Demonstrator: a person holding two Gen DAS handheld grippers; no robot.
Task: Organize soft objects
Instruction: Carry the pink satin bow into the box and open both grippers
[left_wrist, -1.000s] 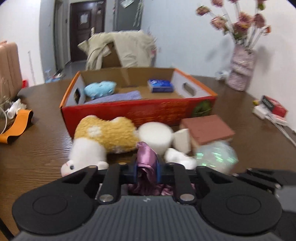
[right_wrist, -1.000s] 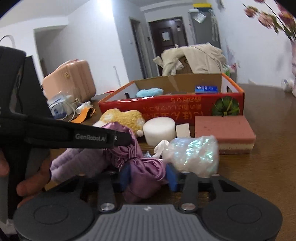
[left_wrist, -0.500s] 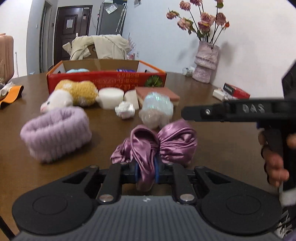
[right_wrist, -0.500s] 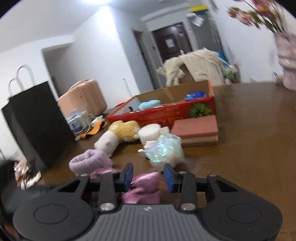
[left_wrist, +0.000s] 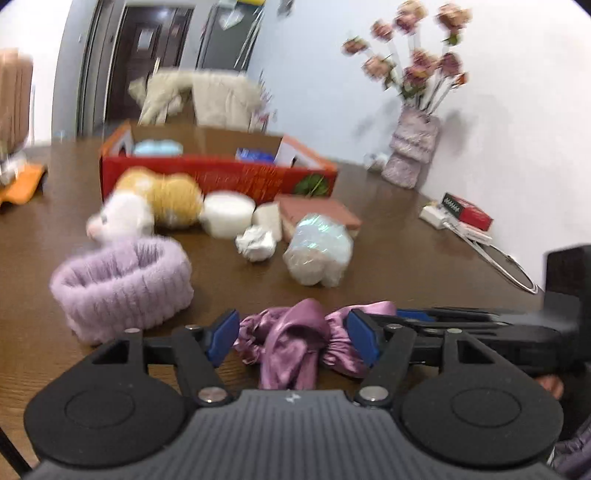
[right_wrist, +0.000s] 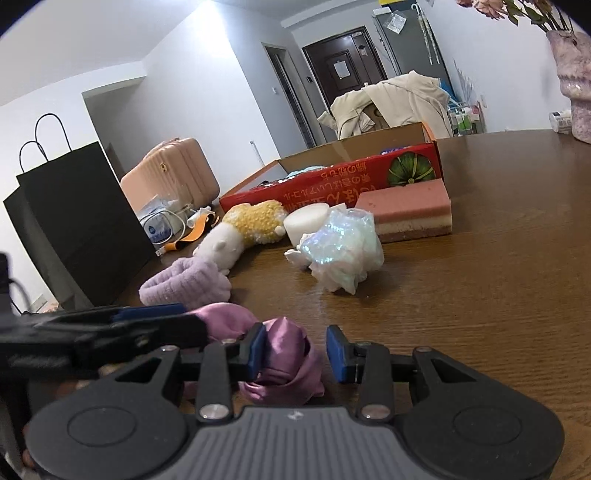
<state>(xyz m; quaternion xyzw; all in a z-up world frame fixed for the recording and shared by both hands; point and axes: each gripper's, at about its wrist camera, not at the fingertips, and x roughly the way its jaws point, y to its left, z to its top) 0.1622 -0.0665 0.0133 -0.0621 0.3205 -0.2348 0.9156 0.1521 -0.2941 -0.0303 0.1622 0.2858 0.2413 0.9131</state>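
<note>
A purple satin scrunchie (left_wrist: 295, 343) lies on the wooden table between the open jaws of my left gripper (left_wrist: 293, 336). It also shows in the right wrist view (right_wrist: 284, 354), where my right gripper (right_wrist: 295, 352) is open around its near end. A fluffy lilac headband (left_wrist: 122, 284) sits to the left. Beyond lie an iridescent wrapped bundle (left_wrist: 319, 254), a crumpled white wad (left_wrist: 256, 242), a yellow-white plush toy (left_wrist: 147, 203), a white round sponge (left_wrist: 227, 214) and a pink sponge block (right_wrist: 410, 206). The red cardboard box (left_wrist: 221, 173) stands behind them.
A vase of flowers (left_wrist: 410, 147) stands at the back right by the wall. A red packet and white cable (left_wrist: 461, 214) lie at the right edge. A black paper bag (right_wrist: 70, 221) and a pink suitcase (right_wrist: 173, 177) stand left of the table.
My left gripper has opened and let go of the scrunchie, which now lies on the table. My right gripper has come in beside it, open around the scrunchie.
</note>
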